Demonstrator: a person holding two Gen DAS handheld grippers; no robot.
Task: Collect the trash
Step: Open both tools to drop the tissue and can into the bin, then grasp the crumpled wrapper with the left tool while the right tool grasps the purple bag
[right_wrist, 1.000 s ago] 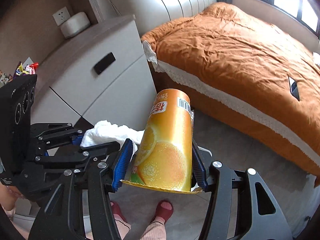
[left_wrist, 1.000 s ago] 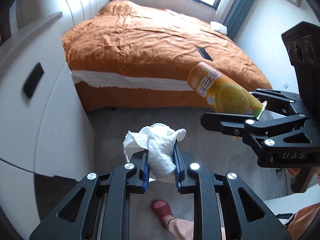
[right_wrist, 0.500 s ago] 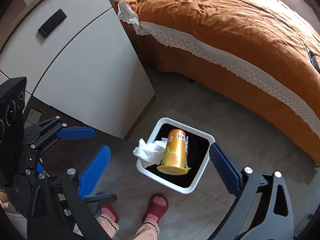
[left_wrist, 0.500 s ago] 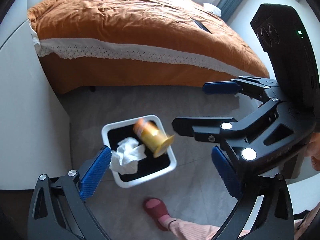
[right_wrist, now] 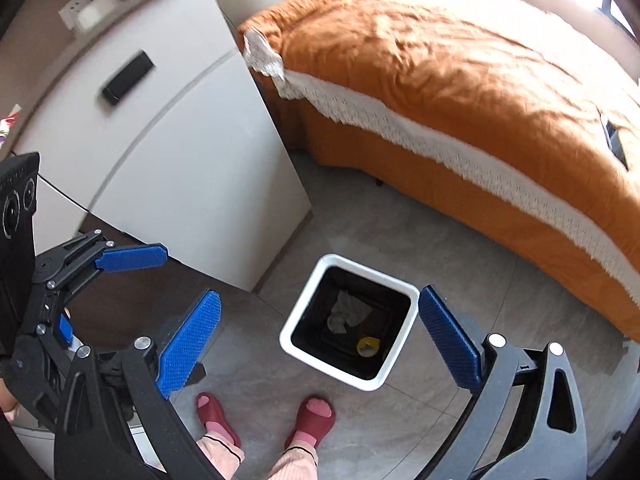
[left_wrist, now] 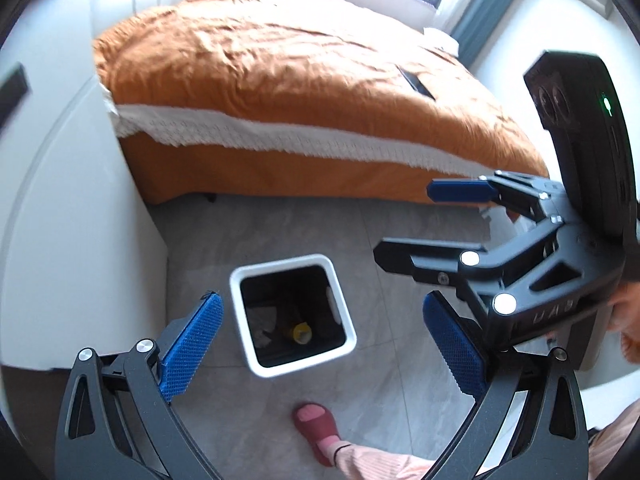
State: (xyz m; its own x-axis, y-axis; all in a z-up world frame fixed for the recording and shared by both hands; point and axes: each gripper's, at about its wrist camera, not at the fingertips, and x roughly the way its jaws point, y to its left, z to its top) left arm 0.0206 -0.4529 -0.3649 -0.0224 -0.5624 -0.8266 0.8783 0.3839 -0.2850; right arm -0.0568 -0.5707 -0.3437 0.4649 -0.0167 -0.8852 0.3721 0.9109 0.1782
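Note:
A white square trash bin with a dark liner stands on the grey tiled floor. Deep inside it lie a crumpled white tissue and an orange cup. My left gripper hangs above the bin, open and empty. My right gripper is also above the bin, open with nothing between its blue pads. In the left wrist view the right gripper shows at the right. In the right wrist view the left gripper shows at the left.
A bed with an orange cover and lace trim stands behind the bin. A white cabinet is close on the left. The person's feet in red slippers stand just in front of the bin.
Both grippers opened and let go: the tissue and the orange cup fell and now lie at the bottom of the bin. Both grippers have sunk a little.

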